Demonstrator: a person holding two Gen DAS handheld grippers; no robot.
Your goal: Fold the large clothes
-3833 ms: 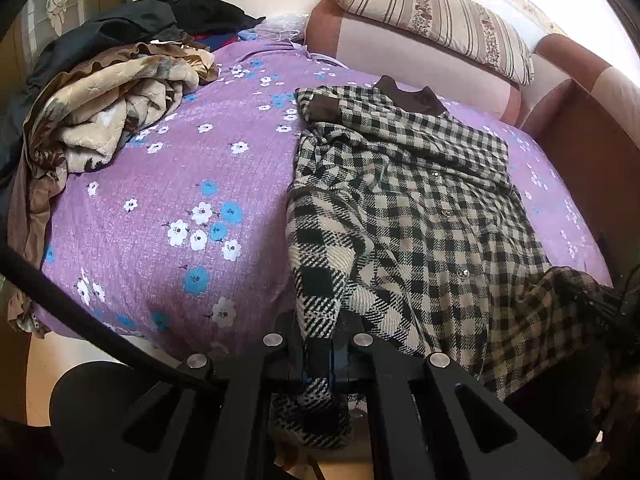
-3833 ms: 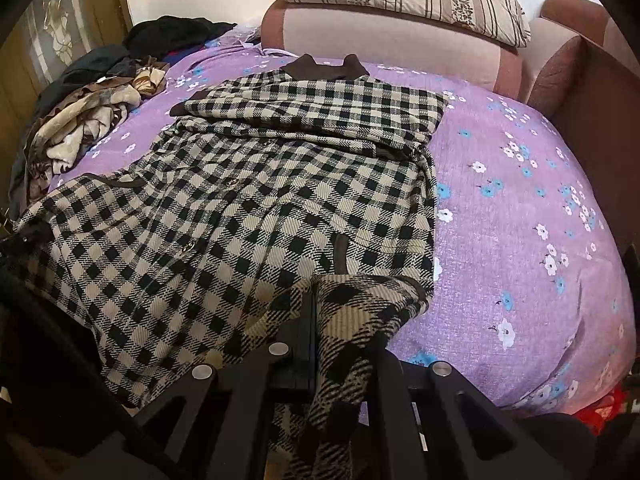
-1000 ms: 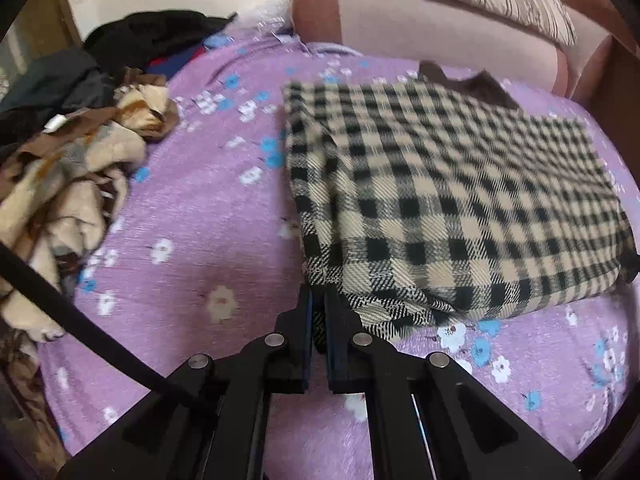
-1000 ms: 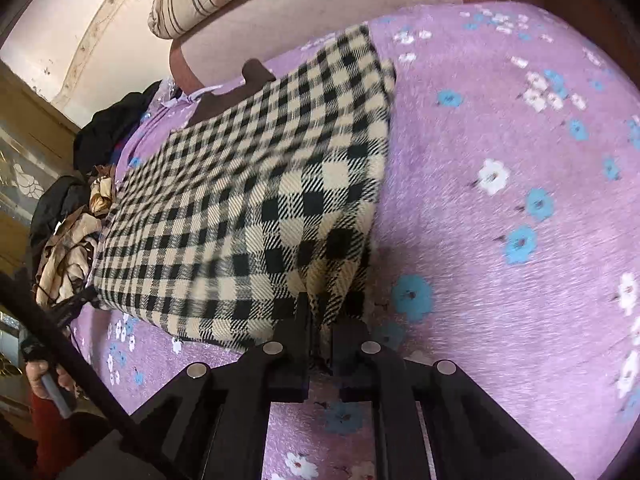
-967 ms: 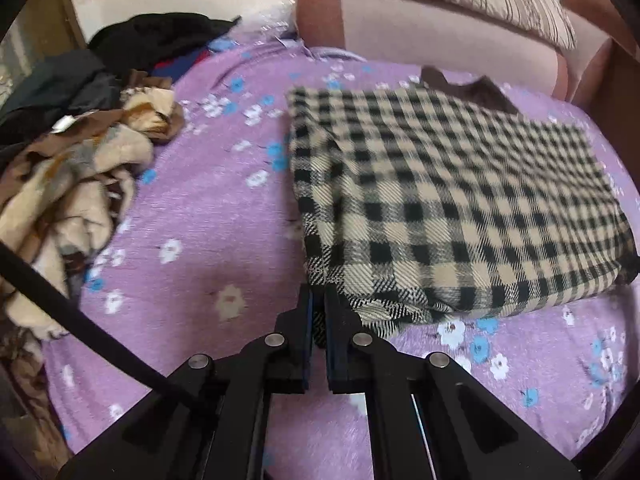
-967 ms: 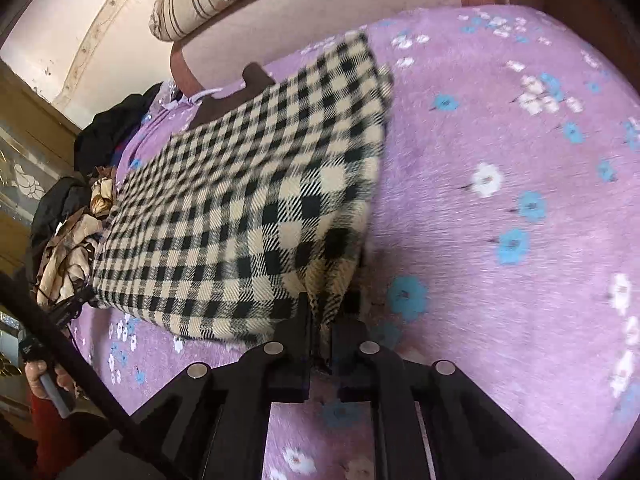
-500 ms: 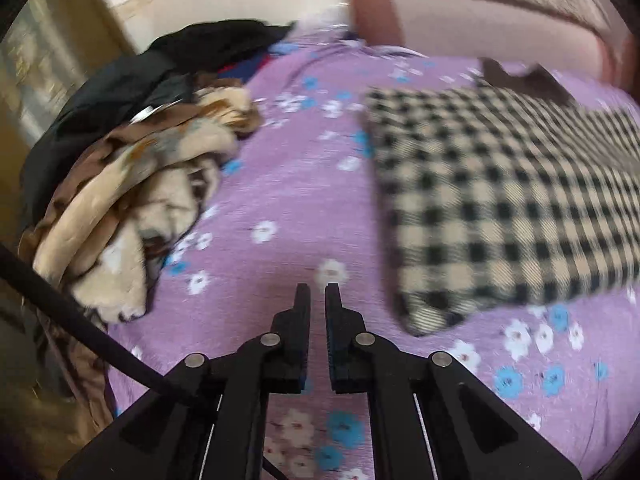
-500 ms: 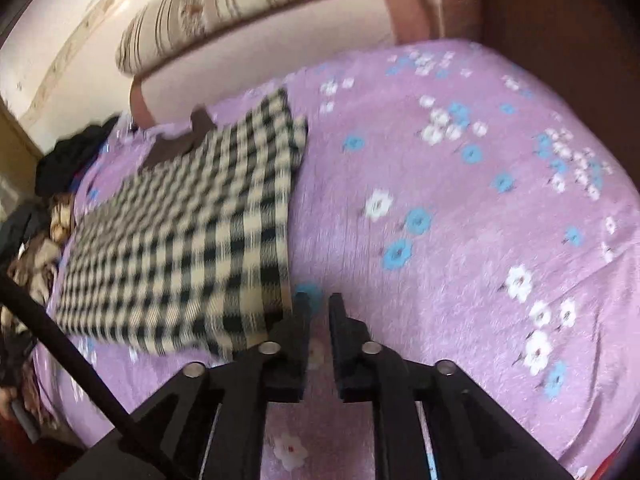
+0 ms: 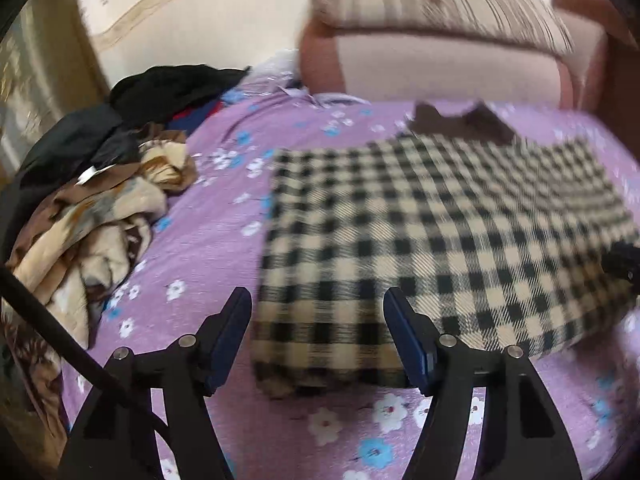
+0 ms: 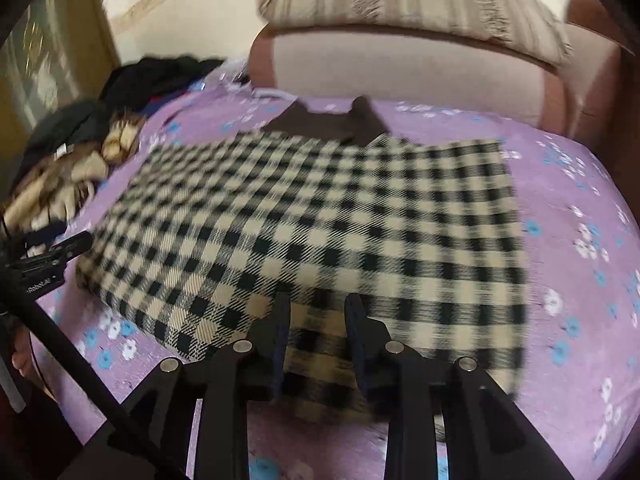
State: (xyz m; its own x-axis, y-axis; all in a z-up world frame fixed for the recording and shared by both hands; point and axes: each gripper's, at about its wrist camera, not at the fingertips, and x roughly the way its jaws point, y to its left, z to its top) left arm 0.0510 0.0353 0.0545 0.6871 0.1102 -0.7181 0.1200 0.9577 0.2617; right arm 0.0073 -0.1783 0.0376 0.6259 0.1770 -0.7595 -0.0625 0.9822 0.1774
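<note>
Checked coat [image 9: 440, 240] is seen folded into a flat rectangle on the purple bedsheet [image 9: 208, 248], collar at 12 o'clock. Left gripper [image 9: 316, 316] and right gripper [image 10: 314, 312] are held spread, empty, at its near edge. Likely next: another fold, needing fresh grasps. "Robot.AI" is partly legible on the left tool.

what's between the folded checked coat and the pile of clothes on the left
Only bare purple floral bedsheet, seen in the left wrist view: nothing lies on the strip separating the checked coat from the heap of clothes.
</note>
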